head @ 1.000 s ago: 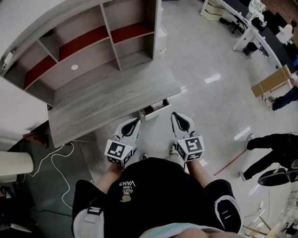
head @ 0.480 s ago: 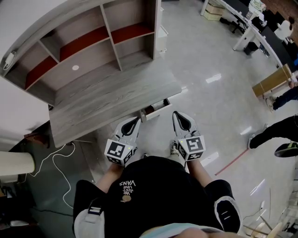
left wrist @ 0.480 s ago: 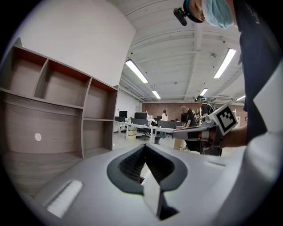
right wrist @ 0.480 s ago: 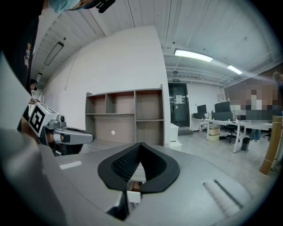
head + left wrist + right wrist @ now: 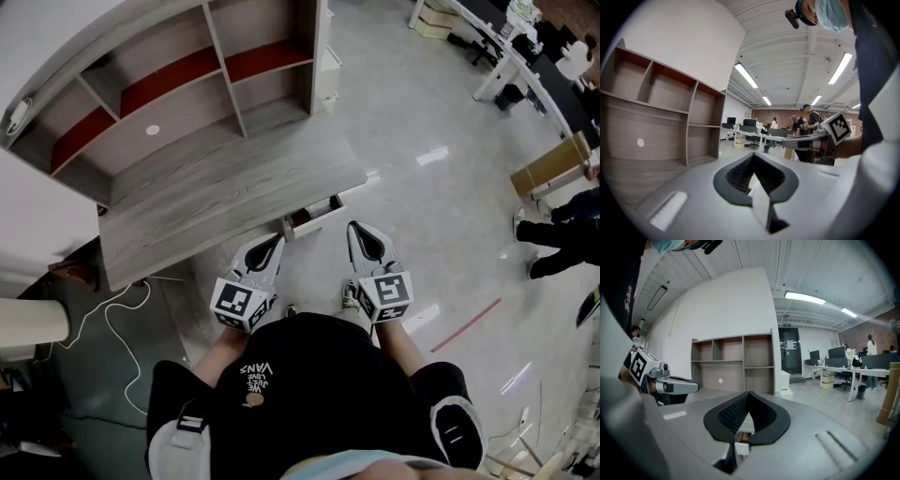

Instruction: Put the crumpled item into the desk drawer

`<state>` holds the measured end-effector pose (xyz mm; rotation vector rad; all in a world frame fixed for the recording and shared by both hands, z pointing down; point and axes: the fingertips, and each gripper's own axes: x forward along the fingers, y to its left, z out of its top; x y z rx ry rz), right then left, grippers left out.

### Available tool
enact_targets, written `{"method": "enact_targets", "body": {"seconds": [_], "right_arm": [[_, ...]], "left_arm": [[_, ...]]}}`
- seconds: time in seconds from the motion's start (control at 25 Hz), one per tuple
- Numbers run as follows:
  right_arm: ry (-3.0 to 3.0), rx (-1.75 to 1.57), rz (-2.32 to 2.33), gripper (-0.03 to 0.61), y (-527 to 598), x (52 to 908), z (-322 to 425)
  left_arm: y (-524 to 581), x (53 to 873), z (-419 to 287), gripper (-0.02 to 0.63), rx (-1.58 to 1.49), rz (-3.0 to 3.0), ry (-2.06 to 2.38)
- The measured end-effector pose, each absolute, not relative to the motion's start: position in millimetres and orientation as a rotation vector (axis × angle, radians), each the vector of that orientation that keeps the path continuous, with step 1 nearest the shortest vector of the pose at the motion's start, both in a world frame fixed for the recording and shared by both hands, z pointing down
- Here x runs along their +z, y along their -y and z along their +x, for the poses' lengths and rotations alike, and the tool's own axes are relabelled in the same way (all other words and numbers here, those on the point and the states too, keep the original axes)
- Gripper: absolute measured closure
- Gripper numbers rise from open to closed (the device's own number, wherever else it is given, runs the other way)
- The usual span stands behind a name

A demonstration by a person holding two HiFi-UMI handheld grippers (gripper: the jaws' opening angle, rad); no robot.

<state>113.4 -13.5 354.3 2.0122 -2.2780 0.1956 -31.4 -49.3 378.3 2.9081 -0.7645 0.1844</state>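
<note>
Left gripper [image 5: 267, 249] and right gripper [image 5: 367, 240] hung at the waist, jaws pinched together on nothing, near the part-open drawer [image 5: 315, 217] of the bench [image 5: 216, 202].

The desk [image 5: 225, 202] is grey wood grain, and the shelf unit [image 5: 187, 70] has the same grain with red strips at the back. The left gripper [image 5: 270, 244] and right gripper [image 5: 362, 231] are pale grey with black pads and black-and-white square markers. The person's shirt [image 5: 309, 375] is black with white print. The floor [image 5: 422, 112] is glossy light grey with one red line [image 5: 466, 325].
</note>
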Motion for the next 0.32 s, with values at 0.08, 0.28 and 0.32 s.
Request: {"method": "enact_targets", "body": {"seconds": [0.08,0.28,0.32], "right_arm": [[2.277,0.204,2.009,0.577,13.5,355.0,113.3],[2.282,0.206,2.003,0.577,14.1,357.7,115.9],[2.287,0.200,2.002,0.577,14.3,358.4,117.1]], "left_arm": [[48.8,379.3,-31.2,0.561,0.181,2.900,0.765],[48.6,381.0,-29.2,0.561,0.185,2.897,0.768],[48.7,380.9,-28.3,0.561,0.184,2.897,0.769]]}}
